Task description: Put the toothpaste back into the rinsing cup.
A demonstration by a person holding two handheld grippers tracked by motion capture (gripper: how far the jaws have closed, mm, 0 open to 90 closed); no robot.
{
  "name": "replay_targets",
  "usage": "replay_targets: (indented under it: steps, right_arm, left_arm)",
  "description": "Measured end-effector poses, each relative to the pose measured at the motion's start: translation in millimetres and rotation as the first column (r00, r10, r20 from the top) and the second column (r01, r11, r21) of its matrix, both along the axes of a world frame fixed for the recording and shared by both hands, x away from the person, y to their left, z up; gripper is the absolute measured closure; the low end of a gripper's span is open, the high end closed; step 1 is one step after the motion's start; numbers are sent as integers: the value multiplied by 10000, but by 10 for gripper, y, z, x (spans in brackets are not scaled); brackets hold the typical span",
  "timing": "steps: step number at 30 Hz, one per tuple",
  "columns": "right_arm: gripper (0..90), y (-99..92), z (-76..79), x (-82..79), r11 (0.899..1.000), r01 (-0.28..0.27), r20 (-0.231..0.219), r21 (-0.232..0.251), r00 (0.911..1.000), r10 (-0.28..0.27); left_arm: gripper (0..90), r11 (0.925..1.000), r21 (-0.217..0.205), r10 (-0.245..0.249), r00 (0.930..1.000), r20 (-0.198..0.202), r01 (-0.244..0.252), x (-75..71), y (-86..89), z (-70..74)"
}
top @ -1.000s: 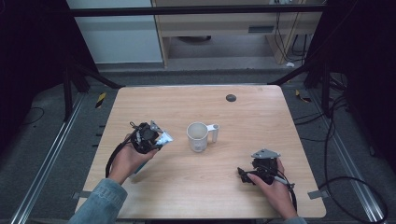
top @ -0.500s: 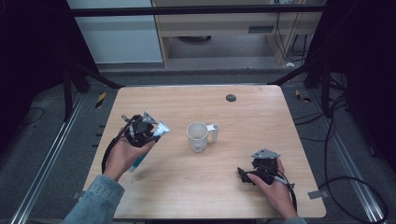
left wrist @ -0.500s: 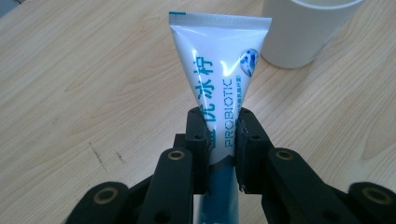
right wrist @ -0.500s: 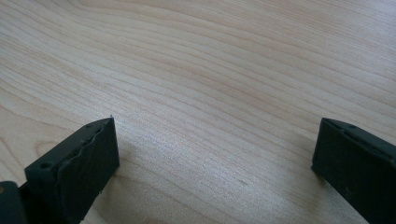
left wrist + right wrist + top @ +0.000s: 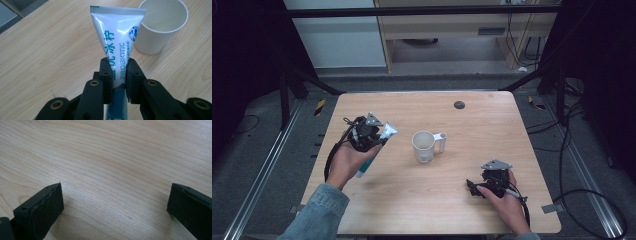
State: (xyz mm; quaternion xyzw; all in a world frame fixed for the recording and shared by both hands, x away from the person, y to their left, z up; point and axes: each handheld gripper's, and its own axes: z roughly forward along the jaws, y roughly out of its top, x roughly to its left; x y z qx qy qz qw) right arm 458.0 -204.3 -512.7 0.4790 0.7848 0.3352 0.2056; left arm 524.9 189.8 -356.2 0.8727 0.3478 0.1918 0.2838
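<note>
A wooden table (image 5: 492, 125) fills the middle of the high view, its pale grain running across. At left centre, the left gripper (image 5: 117, 72) is clamped on a toothpaste tube (image 5: 116, 45). The tube's lower end is cut off below the jaws in the left gripper view, so its cap is hidden there; in the high view that end reaches down past the left hand (image 5: 346, 162), too small to make out. The tube is glossy white plastic with a flat crimped top edge, teal trim and the printed word PROBIOTIC. Just right of it stands a white mug (image 5: 426, 145), round and smooth, its handle pointing right.

Compared with half a second ago, the tube is lifted higher and tilted more toward the mug, its crimped end nearer the rim.

At lower right, the right gripper (image 5: 478, 188) rests low over the table in the right hand (image 5: 507, 202), unmoved, its matte black jaws spread wide apart around bare wood. A small dark disc (image 5: 459, 104) lies near the far edge.
</note>
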Motion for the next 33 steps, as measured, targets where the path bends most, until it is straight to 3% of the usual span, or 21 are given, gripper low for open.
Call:
replay_targets:
  steps: [19,23,33]
  right_arm:
    - [6,-2,-1,1,10000,-13,15,-18,10000,13]
    - [6,-1,-1,0,10000,-6,7,-10,10000,6]
    - [6,-3,-2,1,10000,-25,22,-27,10000,25]
  left_arm:
    - [774,9975,-508,-462,9969,631,494,62,-419,205]
    - [774,9959,-407,-775,9950,637,802,59,-502,211]
    - [774,9951,-549,-774,9927,929,828,69,-582,291]
